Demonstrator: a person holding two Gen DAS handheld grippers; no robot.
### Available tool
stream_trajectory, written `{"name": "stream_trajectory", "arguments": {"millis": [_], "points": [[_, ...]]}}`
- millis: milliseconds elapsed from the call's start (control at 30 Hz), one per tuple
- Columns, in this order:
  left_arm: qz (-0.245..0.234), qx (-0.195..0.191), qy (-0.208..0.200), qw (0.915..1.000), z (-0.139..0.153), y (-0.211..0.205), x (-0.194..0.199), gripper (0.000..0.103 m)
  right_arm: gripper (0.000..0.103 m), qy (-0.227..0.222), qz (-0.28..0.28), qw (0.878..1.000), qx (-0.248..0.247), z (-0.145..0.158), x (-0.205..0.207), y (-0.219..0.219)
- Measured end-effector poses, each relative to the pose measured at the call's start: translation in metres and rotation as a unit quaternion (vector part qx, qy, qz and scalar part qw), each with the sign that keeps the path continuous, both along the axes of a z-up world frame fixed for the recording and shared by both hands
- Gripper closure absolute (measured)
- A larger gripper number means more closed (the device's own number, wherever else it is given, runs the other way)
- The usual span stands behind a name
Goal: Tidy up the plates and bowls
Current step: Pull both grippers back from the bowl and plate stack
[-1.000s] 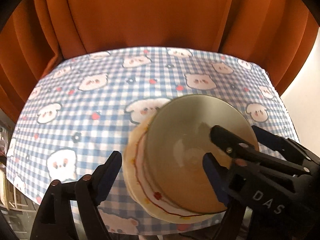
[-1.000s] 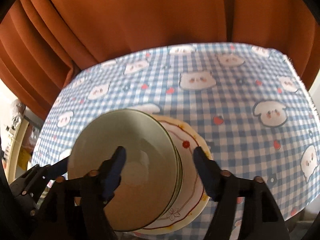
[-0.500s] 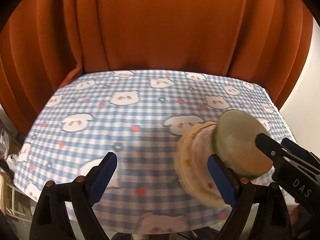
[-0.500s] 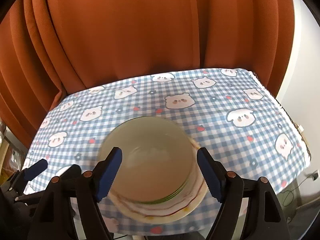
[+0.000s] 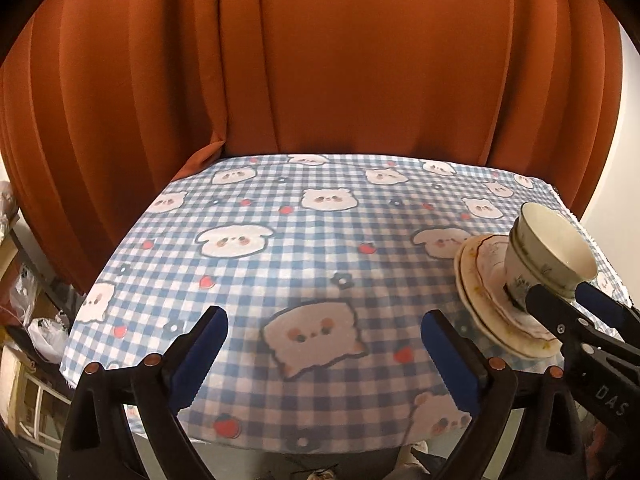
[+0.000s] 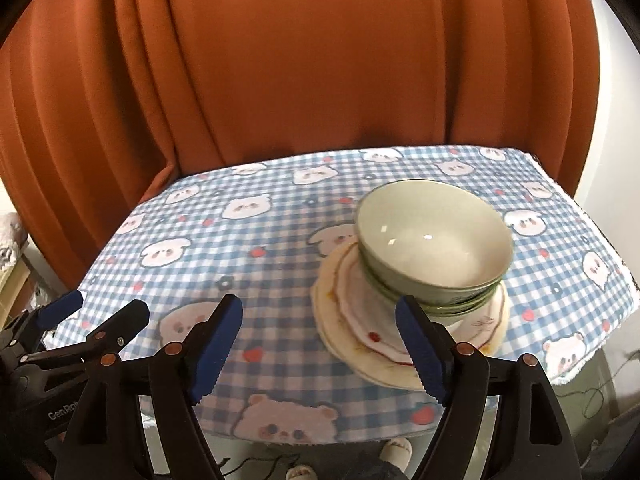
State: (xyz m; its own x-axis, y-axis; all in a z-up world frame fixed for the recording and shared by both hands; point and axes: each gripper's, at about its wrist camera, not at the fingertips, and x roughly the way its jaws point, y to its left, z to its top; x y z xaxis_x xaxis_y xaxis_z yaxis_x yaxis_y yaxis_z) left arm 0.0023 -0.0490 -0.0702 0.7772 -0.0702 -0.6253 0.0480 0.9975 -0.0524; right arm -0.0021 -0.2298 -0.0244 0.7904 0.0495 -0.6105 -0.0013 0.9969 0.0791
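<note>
A stack of pale green bowls point(image 6: 432, 240) sits nested on cream plates point(image 6: 356, 312) with a red rim line, on the blue checked tablecloth point(image 6: 260, 248). My right gripper point(image 6: 320, 344) hovers near the table's front edge, open and empty; the stack lies ahead, just past its right finger. In the left wrist view the bowls point(image 5: 548, 256) and plates point(image 5: 478, 296) stand at the far right. My left gripper point(image 5: 328, 356) is left of them over bare cloth, its jaws opening with nothing between them. Each gripper shows in the other's view: the right gripper point(image 5: 564, 296) and the left gripper point(image 6: 100, 308).
An orange curtain point(image 5: 320, 60) hangs right behind the table. A white wall point(image 6: 608, 80) is at the right. Cluttered shelves and bags point(image 5: 32, 300) stand low at the left. Slippers point(image 6: 394, 450) show below the table's front edge.
Both grippers have drawn back from the stack toward the table's front edge. The right fingers no longer straddle the bowls. The left jaws stand wider. The stack stays put.
</note>
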Motion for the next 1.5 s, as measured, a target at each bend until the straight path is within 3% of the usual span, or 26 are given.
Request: {"name": "stream_trajectory", "arguments": {"millis": [400, 1500], "points": [[-0.003, 0.007, 0.005, 1.0000, -0.008, 0.012, -0.010, 0.005, 0.020, 0.015, -0.019, 1.000, -0.004, -0.014, -0.006, 0.020], [-0.004, 0.010, -0.023, 0.9997, 0.002, 0.018, -0.020, 0.005, 0.019, 0.003, -0.030, 0.999, -0.023, -0.004, -0.015, 0.026]]}}
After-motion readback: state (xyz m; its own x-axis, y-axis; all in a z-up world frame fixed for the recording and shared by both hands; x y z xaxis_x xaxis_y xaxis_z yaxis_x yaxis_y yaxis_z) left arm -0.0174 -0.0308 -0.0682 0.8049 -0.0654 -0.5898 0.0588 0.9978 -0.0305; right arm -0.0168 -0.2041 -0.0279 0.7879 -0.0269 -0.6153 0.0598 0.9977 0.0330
